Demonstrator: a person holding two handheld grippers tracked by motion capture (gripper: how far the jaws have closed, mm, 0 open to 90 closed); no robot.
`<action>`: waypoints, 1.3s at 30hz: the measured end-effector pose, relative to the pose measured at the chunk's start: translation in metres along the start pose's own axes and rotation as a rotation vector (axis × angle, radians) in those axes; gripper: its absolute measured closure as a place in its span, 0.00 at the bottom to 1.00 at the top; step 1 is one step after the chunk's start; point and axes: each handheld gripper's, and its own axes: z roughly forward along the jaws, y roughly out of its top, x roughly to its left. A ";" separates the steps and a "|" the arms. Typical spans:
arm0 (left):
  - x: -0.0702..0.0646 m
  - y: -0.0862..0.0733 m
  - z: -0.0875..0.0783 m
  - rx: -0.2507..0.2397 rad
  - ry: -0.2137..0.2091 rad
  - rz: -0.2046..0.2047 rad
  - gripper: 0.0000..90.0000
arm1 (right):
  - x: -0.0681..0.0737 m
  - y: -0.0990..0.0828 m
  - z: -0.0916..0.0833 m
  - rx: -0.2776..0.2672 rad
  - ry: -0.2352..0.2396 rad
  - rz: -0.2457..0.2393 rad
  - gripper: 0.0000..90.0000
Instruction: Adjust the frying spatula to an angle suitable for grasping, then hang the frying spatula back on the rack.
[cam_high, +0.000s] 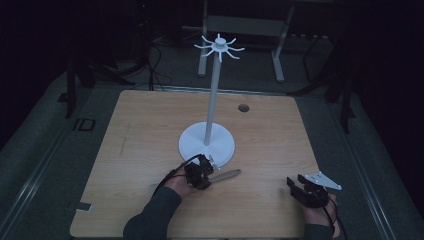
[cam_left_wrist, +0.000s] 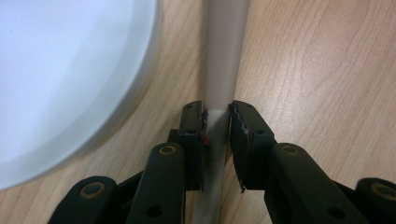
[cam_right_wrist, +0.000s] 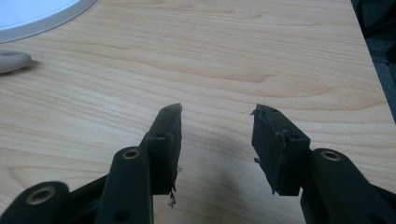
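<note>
near the middle of the desk's (cam_high: 150, 130) front edge, the left tool (cam_high: 206, 171) is clenched on a pale slender handle (cam_left_wrist: 225, 56), maybe a utensil, hard to say in this dim light. that handle lies flat on the wood, just beside the round base of the white stand (cam_high: 207, 143), whose pole rises to a crown of hooks. over by the front right corner, the right tool (cam_high: 295, 186) hovers released, jaws spread wide, gripping nothing.

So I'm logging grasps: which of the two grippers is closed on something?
The left gripper: its jaws pinch the pale handle lying beside the stand's white base. The right gripper hangs open above bare wood.
</note>
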 end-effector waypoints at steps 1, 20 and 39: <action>0.000 0.001 0.001 0.008 -0.008 0.003 0.83 | 0.000 0.000 0.000 0.000 0.001 0.000 0.58; 0.004 0.023 0.005 0.131 -0.041 0.034 0.81 | 0.001 0.000 0.002 0.010 0.010 -0.005 0.57; 0.001 0.038 0.008 0.249 -0.024 0.070 0.84 | 0.002 0.001 0.005 0.021 0.016 -0.015 0.57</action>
